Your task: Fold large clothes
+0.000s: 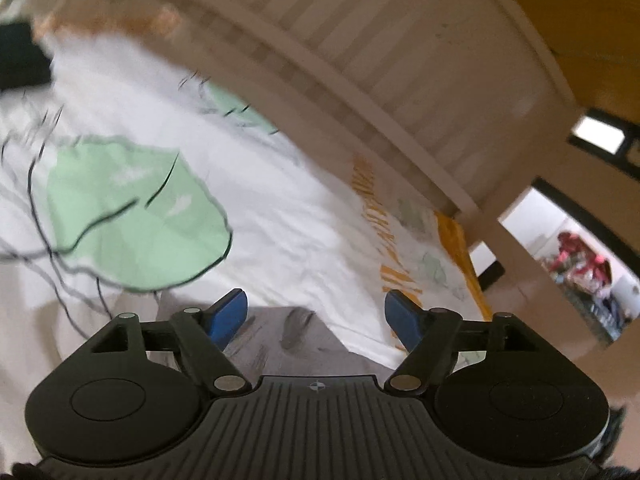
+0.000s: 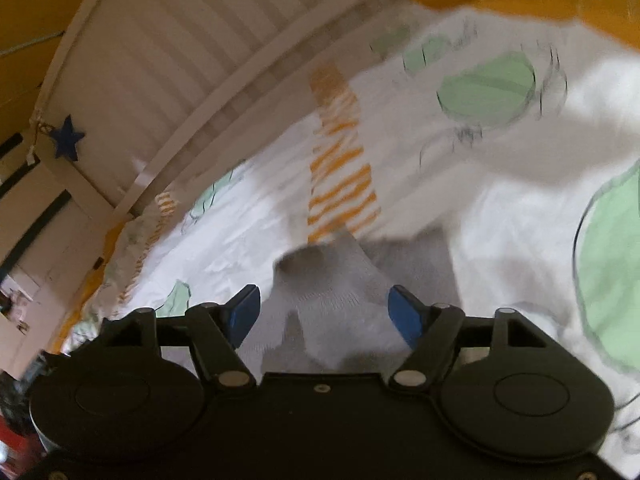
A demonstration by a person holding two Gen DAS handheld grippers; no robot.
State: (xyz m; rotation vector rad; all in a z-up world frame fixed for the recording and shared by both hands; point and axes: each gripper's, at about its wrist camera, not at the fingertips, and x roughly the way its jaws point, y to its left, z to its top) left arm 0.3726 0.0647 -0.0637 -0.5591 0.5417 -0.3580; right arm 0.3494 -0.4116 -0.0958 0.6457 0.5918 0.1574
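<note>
A grey garment (image 1: 280,340) lies on a white bed sheet (image 1: 280,208) with green shapes and orange stripes. My left gripper (image 1: 315,316) is open just above the grey cloth, with blue pads (image 1: 230,312) apart and nothing between them. In the right wrist view a grey ribbed piece of the garment (image 2: 332,300) lies bunched between the spread blue pads (image 2: 244,312). My right gripper (image 2: 324,312) is open over it. Both views are blurred by motion.
A white slatted headboard (image 1: 380,48) runs along the bed's far side and also shows in the right wrist view (image 2: 168,60), with a blue star (image 2: 67,138) hanging on it. Orange walls lie behind. A dark object (image 1: 20,56) sits at the far left.
</note>
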